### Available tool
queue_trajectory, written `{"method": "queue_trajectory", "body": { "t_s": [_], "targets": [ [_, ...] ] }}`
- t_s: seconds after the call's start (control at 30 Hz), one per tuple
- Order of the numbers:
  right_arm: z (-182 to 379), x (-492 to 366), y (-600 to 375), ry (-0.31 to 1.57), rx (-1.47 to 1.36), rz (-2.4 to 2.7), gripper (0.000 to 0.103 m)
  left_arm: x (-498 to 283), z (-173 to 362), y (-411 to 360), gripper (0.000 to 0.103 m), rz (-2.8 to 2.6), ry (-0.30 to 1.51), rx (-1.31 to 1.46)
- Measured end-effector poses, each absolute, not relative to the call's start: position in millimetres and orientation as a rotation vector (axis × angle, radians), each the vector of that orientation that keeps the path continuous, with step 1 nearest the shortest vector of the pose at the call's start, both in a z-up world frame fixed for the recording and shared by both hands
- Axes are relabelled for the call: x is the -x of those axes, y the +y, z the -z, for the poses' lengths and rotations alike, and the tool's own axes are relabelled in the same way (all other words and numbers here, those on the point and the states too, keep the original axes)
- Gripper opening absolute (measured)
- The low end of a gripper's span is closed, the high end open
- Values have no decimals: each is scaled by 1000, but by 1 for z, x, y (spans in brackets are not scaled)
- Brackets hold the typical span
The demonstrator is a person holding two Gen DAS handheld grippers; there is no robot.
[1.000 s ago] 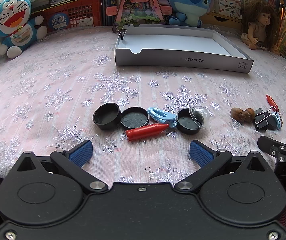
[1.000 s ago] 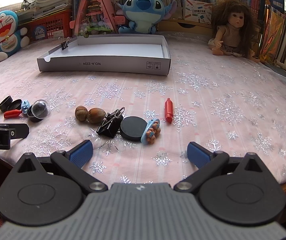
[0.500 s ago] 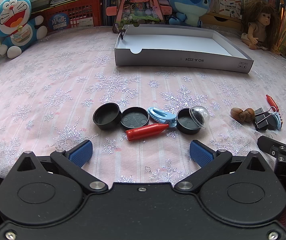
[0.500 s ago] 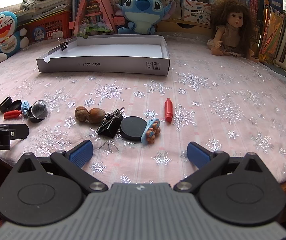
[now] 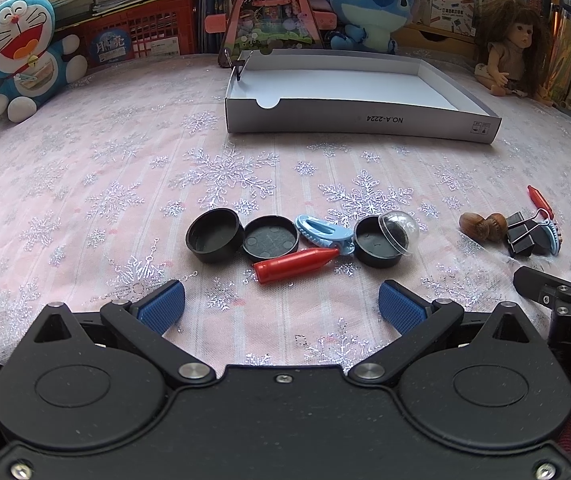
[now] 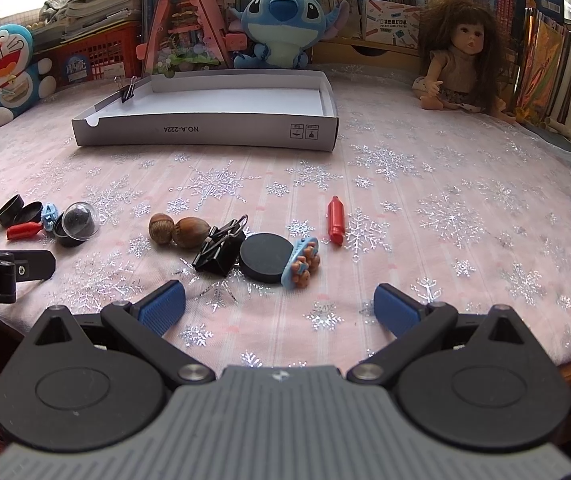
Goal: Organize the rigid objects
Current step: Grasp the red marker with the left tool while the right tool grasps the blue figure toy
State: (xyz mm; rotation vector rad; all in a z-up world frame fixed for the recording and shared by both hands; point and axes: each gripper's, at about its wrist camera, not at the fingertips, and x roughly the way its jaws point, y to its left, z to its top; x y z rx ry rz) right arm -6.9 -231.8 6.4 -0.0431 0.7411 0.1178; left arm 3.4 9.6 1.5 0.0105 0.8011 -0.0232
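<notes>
the left gripper (image 5: 281, 306) sat low at the table's near edge, fingers spread wide with nothing between them; the right gripper (image 6: 279, 306) was the same, apart and empty. just ahead of the left lay a red crayon (image 5: 295, 267) touching a blue clip (image 5: 323, 232) and two black caps (image 5: 214, 235). ahead of the right, a binder clip (image 6: 219, 254) touched a black disc (image 6: 265, 258). the white box (image 5: 361, 120) stood well beyond, nothing inside that showed. because the pieces crowded together, a grab would likely nudge neighbours or roll the crayon away.
</notes>
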Motion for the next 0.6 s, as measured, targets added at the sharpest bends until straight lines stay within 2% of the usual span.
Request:
{"method": "queue_trajectory", "body": {
  "t_s": [0.13, 0.27, 0.33, 0.47, 0.57, 0.6],
  "targets": [
    [-8, 9, -235, 710, 21, -126, 103, -1, -4, 11, 101, 25, 792, 10],
    [-14, 13, -243, 637, -1, -131, 98, 5, -12, 21, 84, 2, 729, 22],
    [-17, 13, -247, 613, 0, -126, 92, 7, -16, 25, 78, 0, 699, 28],
    [-19, 16, -251, 578, 6, -134, 80, 9, -24, 28, 54, 41, 659, 51],
    [-20, 18, -251, 568, 31, -117, 65, 11, -22, 24, 40, 63, 664, 45],
    [-19, 19, -252, 573, 32, -109, 60, 12, -22, 23, 39, 70, 669, 45]
  ]
}}
